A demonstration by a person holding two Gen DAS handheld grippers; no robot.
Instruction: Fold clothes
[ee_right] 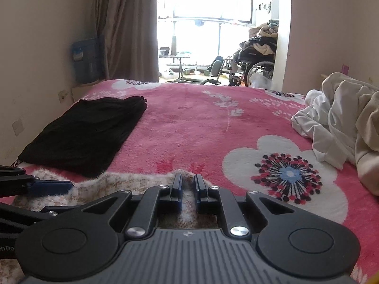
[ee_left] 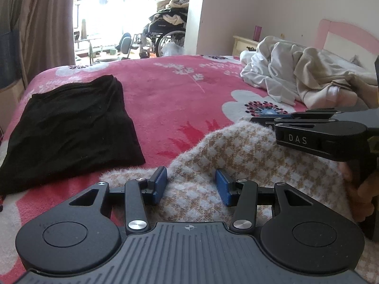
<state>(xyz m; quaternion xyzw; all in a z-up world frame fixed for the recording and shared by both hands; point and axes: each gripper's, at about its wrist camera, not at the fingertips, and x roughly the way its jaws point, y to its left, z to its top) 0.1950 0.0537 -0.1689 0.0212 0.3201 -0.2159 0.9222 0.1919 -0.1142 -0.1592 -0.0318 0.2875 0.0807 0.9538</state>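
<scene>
left wrist view, our left gripper point(ee_left: 191, 184): its blue pads stand spread at the bottom centre, over a fuzzy tan-and-white checked sweater point(ee_left: 236, 165); the cloth lies between and under the pads, and we cannot tell whether they press it.
left wrist view, our right gripper point(ee_left: 263, 122): enters from the right edge, seen side-on above the sweater's far hem; a hand point(ee_left: 362, 196) grips its handle at lower right.
left wrist view, bed: a pink flowered blanket point(ee_left: 170, 94) fills the middle; a folded black garment point(ee_left: 68, 127) lies at left, a heap of white and cream clothes point(ee_left: 296, 78) at upper right.
left wrist view, background: a wheelchair point(ee_left: 165, 33) loaded with laundry stands by the bright window, top centre.
right wrist view, our right gripper point(ee_right: 188, 187): jaws drawn close at bottom centre, pinching a raised ridge of the sweater point(ee_right: 142, 184) at its far edge.
right wrist view, our left gripper point(ee_right: 51, 187): reaches in from the left edge, one blue pad showing on the sweater.
right wrist view, bed: the black garment point(ee_right: 85, 132) sits at middle left, the pale heap point(ee_right: 343, 118) at right, the blanket point(ee_right: 201, 130) between.
</scene>
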